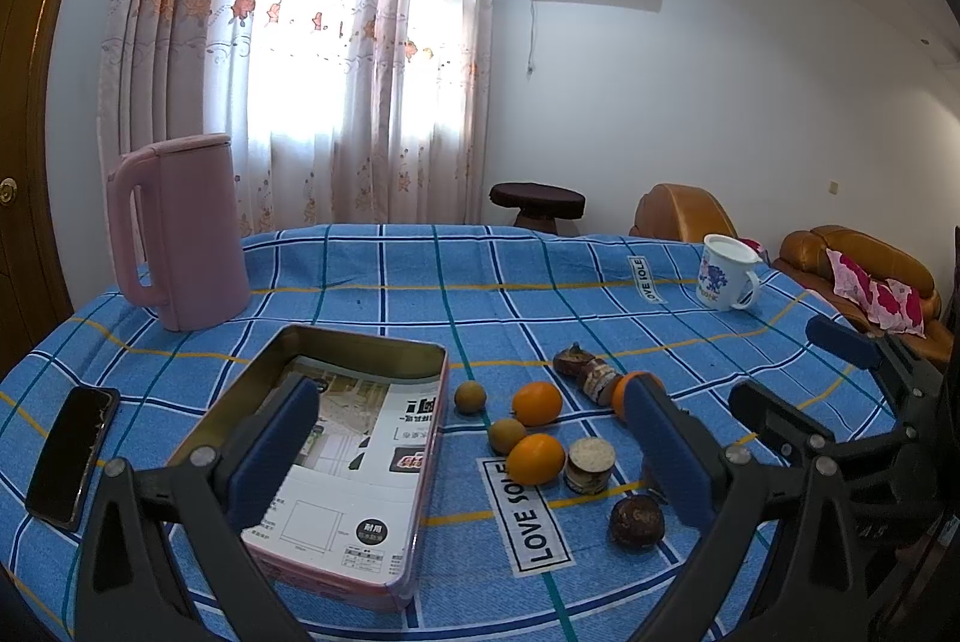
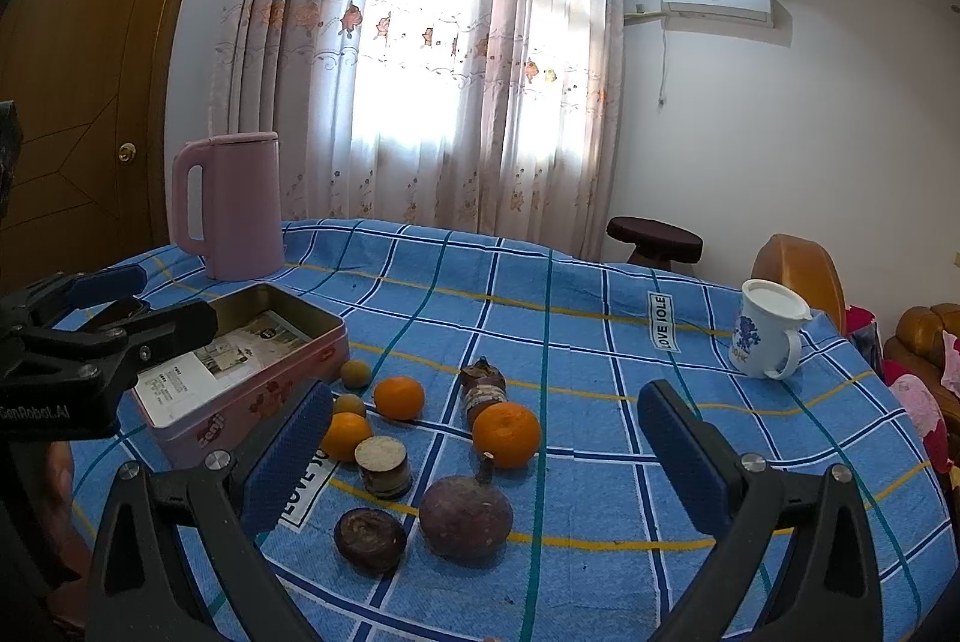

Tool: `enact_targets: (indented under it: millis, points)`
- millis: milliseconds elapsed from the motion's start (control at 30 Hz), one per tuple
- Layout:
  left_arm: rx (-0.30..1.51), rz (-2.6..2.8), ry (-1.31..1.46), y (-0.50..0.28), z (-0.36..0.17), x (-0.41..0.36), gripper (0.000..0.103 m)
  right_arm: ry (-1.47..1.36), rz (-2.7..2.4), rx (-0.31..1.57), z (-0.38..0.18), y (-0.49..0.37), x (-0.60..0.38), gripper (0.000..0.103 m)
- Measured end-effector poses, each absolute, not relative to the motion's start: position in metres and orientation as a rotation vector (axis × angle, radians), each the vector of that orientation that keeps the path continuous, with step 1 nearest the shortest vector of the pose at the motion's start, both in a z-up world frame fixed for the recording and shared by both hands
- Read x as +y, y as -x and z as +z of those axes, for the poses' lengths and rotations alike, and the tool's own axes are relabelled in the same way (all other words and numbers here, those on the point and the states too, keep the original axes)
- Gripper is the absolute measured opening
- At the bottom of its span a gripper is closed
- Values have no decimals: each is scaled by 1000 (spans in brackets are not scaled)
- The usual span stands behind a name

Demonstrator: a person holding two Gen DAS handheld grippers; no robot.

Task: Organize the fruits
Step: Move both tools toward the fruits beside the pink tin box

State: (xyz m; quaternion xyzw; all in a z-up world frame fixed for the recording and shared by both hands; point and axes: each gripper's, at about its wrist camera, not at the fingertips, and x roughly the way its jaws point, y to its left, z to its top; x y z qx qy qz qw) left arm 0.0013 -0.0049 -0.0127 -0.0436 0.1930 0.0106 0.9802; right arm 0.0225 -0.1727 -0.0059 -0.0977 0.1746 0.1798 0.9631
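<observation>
**Both claws spread above the fruit**

Nearest the right claw [image 2: 486,456], between its spread blue-padded fingers, lie a large dark purple round fruit [image 2: 465,517] and a smaller dark brown one [image 2: 369,538], with three oranges [image 2: 506,434], two small brownish-green fruits [image 2: 355,374] and two cut cane pieces [image 2: 383,467] farther out. The left claw [image 1: 474,447] is also spread wide and empty, one finger over the open pink rectangular metal tin [image 1: 420,468], which sits just left of the fruit on the blue checked tablecloth [image 1: 600,306].
</observation>
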Motion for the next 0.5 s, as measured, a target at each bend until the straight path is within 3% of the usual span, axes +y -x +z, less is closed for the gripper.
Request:
enact_targets:
  millis: [367,500]
  points:
    - [462,-31,109,-12,-47,-15,103,169,331,494,-40,-47,-190,102]
    - [476,-56,83,-12,-55,-28,103,162,387,552,-54,-52,-187,97]
